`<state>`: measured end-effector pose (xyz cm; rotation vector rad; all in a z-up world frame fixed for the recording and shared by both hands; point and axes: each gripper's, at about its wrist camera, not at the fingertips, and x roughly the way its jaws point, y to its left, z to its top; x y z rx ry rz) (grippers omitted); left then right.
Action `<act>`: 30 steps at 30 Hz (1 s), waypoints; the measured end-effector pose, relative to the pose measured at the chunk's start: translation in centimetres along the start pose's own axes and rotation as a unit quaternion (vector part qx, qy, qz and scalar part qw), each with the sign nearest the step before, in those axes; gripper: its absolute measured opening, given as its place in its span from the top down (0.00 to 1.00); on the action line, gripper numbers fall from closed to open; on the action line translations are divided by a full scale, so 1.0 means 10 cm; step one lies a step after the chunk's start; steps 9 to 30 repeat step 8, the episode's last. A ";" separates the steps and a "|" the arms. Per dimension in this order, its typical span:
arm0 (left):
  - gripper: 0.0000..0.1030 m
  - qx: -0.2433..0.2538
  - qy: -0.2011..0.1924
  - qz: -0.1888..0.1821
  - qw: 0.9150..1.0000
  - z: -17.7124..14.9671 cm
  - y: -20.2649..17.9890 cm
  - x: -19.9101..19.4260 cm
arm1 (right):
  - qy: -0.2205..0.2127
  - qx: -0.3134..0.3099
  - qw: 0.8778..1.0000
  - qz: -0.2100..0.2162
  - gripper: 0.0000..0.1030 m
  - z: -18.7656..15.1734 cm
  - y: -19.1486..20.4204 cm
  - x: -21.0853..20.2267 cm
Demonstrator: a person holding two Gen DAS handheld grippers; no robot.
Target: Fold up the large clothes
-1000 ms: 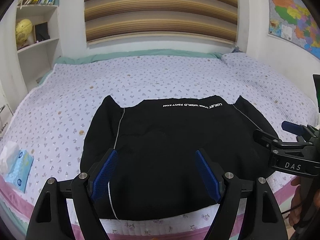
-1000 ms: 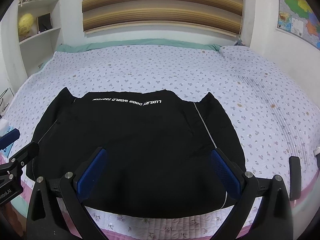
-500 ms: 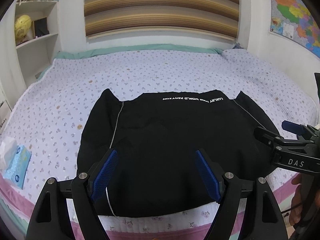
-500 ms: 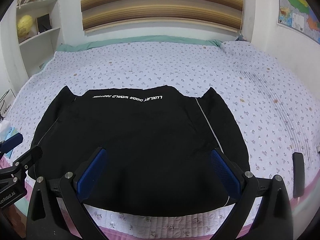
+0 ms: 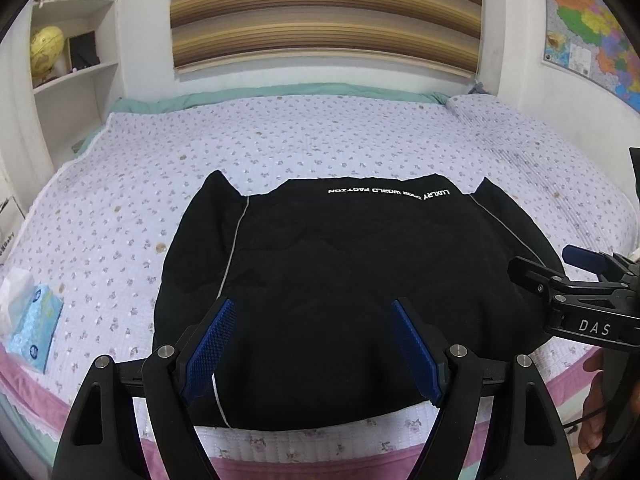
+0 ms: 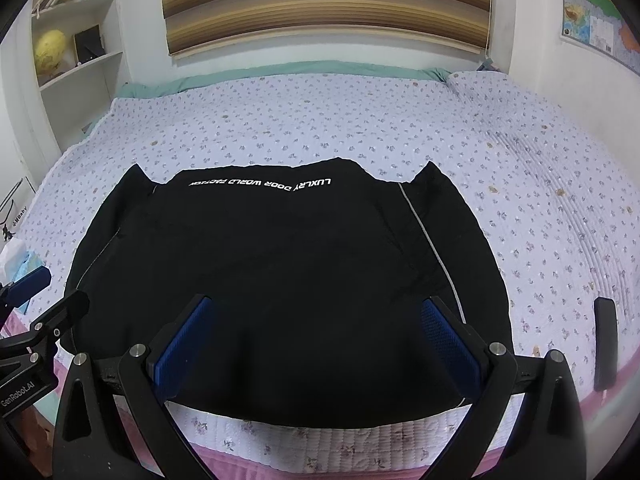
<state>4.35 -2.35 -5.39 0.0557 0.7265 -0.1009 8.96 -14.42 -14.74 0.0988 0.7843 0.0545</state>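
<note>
A large black garment (image 5: 352,280) (image 6: 280,280) with a line of white lettering near its far edge and thin white piping down both sides lies flat at the near edge of the bed. My left gripper (image 5: 314,308) hovers open over its near left part, nothing between the blue pads. My right gripper (image 6: 318,306) hangs open above the near right part, also with nothing in it. Each gripper shows at the side of the other's view: the right gripper (image 5: 560,268) and the left gripper (image 6: 48,292).
The bed (image 5: 320,140) has a lilac flowered quilt with a pink border. A tissue pack (image 5: 32,328) lies at the near left, a dark phone (image 6: 604,344) at the near right. A shelf unit (image 5: 72,60) stands left, a map (image 5: 592,20) hangs right. A hand (image 5: 596,408) shows low right.
Both views have tipped slightly, so the garment sits a little higher in the frames. Nothing was gripped or let go.
</note>
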 end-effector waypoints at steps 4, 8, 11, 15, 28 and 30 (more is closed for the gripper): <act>0.22 0.003 -0.014 0.007 1.000 -0.01 0.00 -0.04 | 0.004 0.000 1.000 0.002 0.00 0.00 0.02 0.01; 0.22 0.004 -0.022 0.010 1.000 0.00 0.03 -0.09 | 0.005 -0.001 1.000 0.004 0.00 -0.01 0.03 0.01; 0.22 0.004 -0.022 0.010 1.000 0.00 0.03 -0.09 | 0.005 -0.001 1.000 0.004 0.00 -0.01 0.03 0.01; 0.22 0.004 -0.022 0.010 1.000 0.00 0.03 -0.09 | 0.005 -0.001 1.000 0.004 0.00 -0.01 0.03 0.01; 0.22 0.004 -0.022 0.010 1.000 0.00 0.03 -0.09 | 0.005 -0.001 1.000 0.004 0.00 -0.01 0.03 0.01; 0.22 0.004 -0.022 0.010 1.000 0.00 0.03 -0.09 | 0.005 -0.001 1.000 0.004 0.00 -0.01 0.03 0.01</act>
